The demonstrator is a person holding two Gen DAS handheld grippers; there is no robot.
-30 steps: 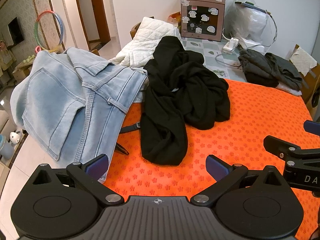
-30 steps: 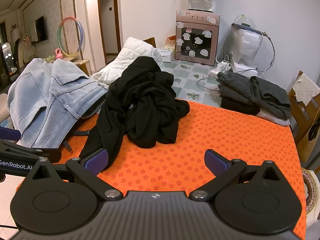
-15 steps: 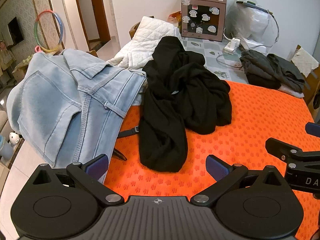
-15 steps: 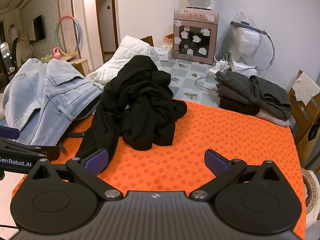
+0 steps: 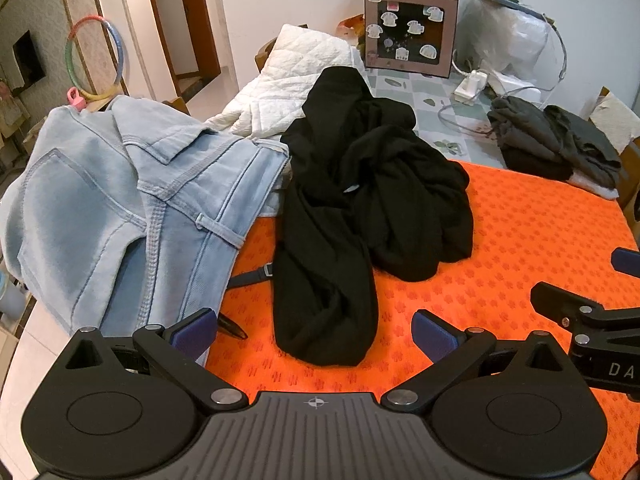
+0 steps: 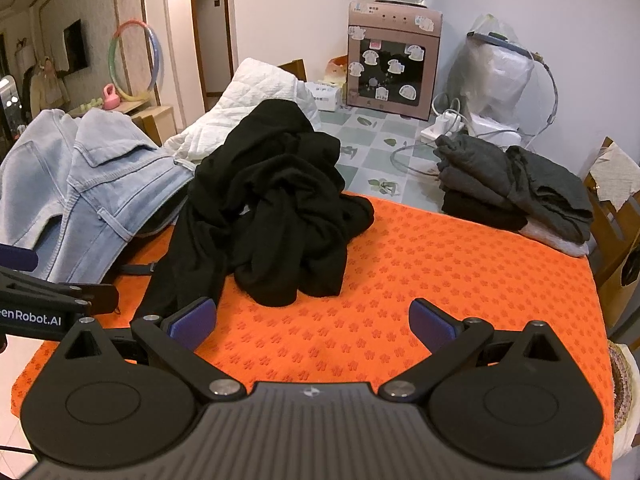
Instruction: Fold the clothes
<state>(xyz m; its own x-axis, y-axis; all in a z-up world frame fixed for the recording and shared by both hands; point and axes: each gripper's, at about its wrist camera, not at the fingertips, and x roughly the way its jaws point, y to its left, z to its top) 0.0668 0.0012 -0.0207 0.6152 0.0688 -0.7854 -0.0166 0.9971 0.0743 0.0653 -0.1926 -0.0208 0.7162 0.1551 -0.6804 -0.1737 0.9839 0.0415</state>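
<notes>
A crumpled black garment point(image 5: 360, 200) point(image 6: 276, 208) lies heaped on the orange patterned mat point(image 5: 520, 248) point(image 6: 440, 280). Light blue jeans point(image 5: 132, 208) point(image 6: 92, 196) are draped at the mat's left side. My left gripper point(image 5: 316, 332) hovers open just short of the garment's near end, nothing between its fingers. Open and empty too, my right gripper point(image 6: 312, 320) is over bare mat in front of the heap. Each gripper shows at the edge of the other's view.
A stack of folded dark grey clothes point(image 5: 556, 148) point(image 6: 512, 188) sits at the far right of the mat. A white quilted pad point(image 5: 288, 76) lies behind the heap. A water dispenser point(image 6: 394, 60), a bagged appliance and cables stand on the floor beyond. A wooden chair point(image 6: 616, 240) is at right.
Both grippers have drifted slightly forward toward the black garment, which now looks a little larger and nearer. Both stay open. The clothes have not moved.
</notes>
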